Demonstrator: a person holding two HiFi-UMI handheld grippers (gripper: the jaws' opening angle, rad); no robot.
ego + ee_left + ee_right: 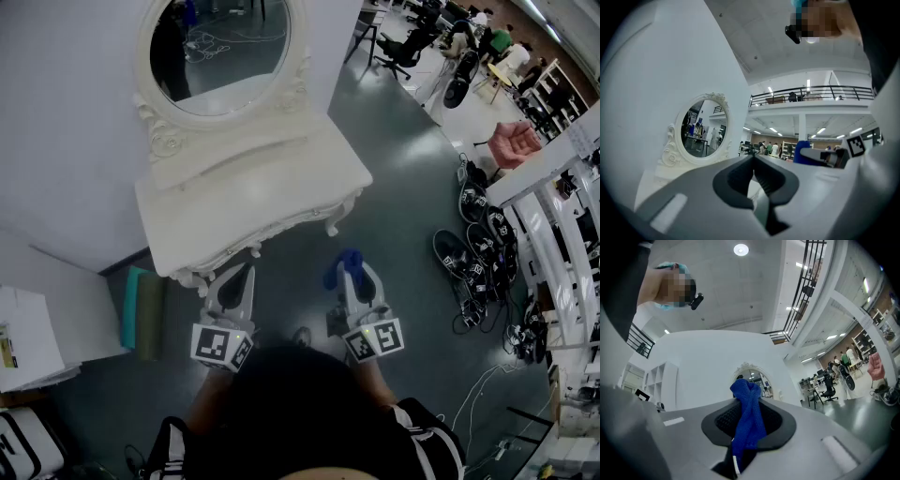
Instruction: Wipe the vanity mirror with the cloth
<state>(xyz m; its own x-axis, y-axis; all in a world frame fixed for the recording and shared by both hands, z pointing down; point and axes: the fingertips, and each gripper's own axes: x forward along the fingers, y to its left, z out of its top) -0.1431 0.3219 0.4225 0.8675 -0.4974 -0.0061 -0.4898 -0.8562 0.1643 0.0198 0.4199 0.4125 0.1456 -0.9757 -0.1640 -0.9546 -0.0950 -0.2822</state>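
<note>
An oval vanity mirror (220, 52) in an ornate white frame stands at the back of a white dressing table (253, 202) against a white wall. It also shows as the mirror (704, 130) in the left gripper view and small as the mirror (754, 379) in the right gripper view. My right gripper (353, 272) is shut on a blue cloth (346, 265), which bunches up out of the jaws as the cloth (747, 420). My left gripper (239, 277) is shut with nothing in it, just below the table's front edge. Both grippers are short of the table.
A green and teal rolled mat (142, 314) lies on the floor to the left. White boxes (33, 342) stand at far left. Several black shoes and cables (483, 253) lie on the floor at right beside a white rack (553, 216). Office chairs (408, 47) stand farther back.
</note>
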